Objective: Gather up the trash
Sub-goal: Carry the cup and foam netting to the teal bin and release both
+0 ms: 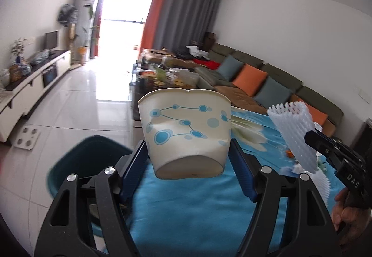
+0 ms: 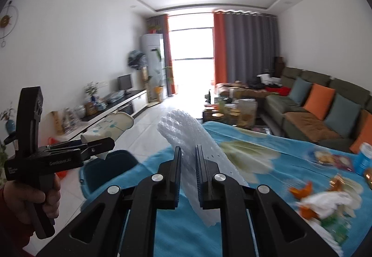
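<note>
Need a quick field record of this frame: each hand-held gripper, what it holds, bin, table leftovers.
left hand-held gripper: shut on a paper cup, dented, blue dot pattern, its base toward the camera
right hand-held gripper: shut on a white foam net sleeve, jaws nearly together
bin: dark teal, on the floor beside the table, below left of the cup
table: blue floral cloth
leftovers: orange peel, white tissue, snack packet, blurred
</note>
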